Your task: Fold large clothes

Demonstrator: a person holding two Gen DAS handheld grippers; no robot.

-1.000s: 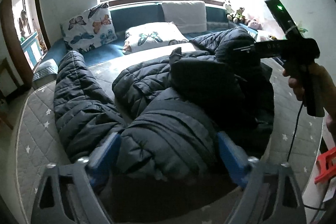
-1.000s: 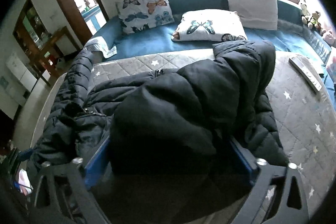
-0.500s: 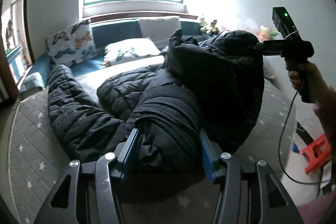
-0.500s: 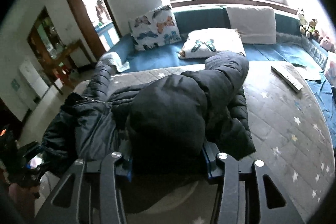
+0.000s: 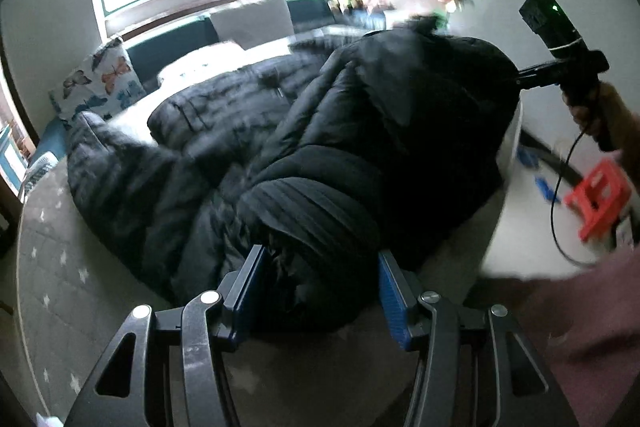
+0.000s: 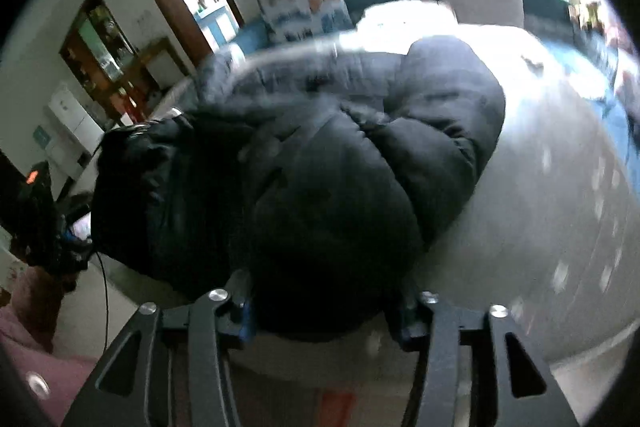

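Writing is nowhere legible; both grippers, left (image 5: pixel 320 291) and right (image 6: pixel 324 307), clamp the black puffer jacket (image 5: pixel 360 131); only the left view shows a red stool (image 5: pixel 598 203).

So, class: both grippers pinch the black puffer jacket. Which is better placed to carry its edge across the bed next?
Probably the right gripper: the jacket bunches on its side, with bare bed beyond. The left gripper can anchor.

one puffer jacket (image 5: pixel 340 155), three pillows (image 5: pixel 104 83), one stool (image 5: pixel 600 199)
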